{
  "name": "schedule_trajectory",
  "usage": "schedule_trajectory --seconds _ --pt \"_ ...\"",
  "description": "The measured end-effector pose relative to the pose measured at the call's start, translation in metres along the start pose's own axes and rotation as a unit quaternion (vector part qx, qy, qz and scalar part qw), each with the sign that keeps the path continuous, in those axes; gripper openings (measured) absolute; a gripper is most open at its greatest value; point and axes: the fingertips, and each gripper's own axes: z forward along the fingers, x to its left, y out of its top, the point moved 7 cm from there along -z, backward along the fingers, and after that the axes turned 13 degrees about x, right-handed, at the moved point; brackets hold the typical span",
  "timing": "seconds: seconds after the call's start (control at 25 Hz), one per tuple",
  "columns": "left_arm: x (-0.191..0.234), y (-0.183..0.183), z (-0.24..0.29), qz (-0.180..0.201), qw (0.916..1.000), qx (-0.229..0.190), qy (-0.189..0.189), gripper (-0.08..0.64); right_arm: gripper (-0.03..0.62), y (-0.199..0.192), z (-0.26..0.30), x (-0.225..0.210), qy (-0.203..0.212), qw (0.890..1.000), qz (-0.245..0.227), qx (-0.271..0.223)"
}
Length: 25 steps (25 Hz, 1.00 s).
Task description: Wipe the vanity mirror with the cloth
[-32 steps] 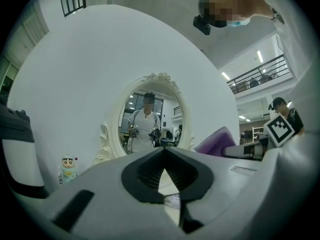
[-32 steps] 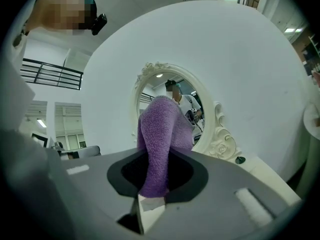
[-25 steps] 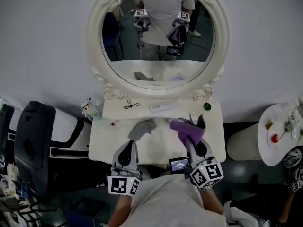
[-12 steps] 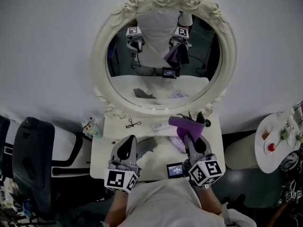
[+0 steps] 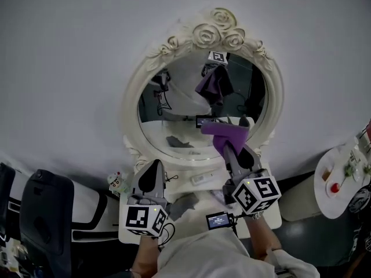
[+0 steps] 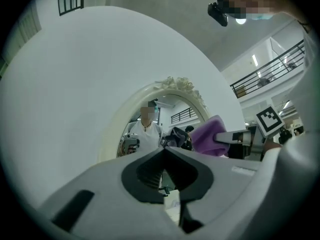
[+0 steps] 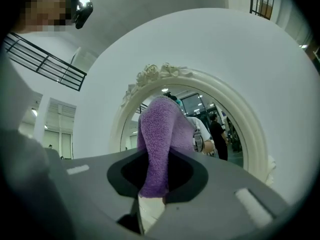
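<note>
The oval vanity mirror (image 5: 174, 112) in its ornate white frame (image 5: 215, 32) stands against the wall. My right gripper (image 5: 231, 142) is shut on the purple cloth (image 5: 222, 132) and holds it up in front of the mirror's lower right glass; whether it touches I cannot tell. In the right gripper view the cloth (image 7: 161, 141) rises from between the jaws of the right gripper (image 7: 156, 181) toward the mirror frame (image 7: 159, 72). My left gripper (image 5: 153, 168) is shut and empty, low at the left above the table. From the left gripper (image 6: 164, 152), the cloth (image 6: 209, 138) shows at right.
A grey cloth (image 5: 189, 204) lies on the white vanity table (image 5: 272, 214), with a white stick-shaped item (image 5: 201, 178) and a small figurine (image 5: 117, 183) near the mirror's foot. A black chair (image 5: 43, 213) stands at the left, a round side table (image 5: 342, 181) at the right.
My right gripper has risen with the purple cloth from the tabletop to the mirror's lower glass. The left gripper has lifted a little, and the head view has tilted upward.
</note>
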Motion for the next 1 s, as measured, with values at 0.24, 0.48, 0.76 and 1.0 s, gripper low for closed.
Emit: schedule_trajectory --seconds 0.24,0.48,0.76,1.0 --pt "0.005 0.044 0.001 0.007 0.9998 -0.009 0.016 0.000 0.071 0.063 0.039 0.034 0.024 0.999 -0.040 -0.001" --pt "0.011 0.071 -0.008 0.006 0.9990 -0.025 0.037 0.000 0.071 0.106 0.068 0.068 0.038 0.997 -0.071 0.004" --pt "0.011 0.087 -0.020 0.027 0.9978 -0.038 0.047 0.000 0.070 0.134 0.106 0.095 0.050 0.995 -0.085 0.009" --pt "0.015 0.088 -0.026 0.034 0.9976 -0.039 0.046 0.000 0.069 0.143 0.125 0.100 0.033 0.995 -0.091 0.005"
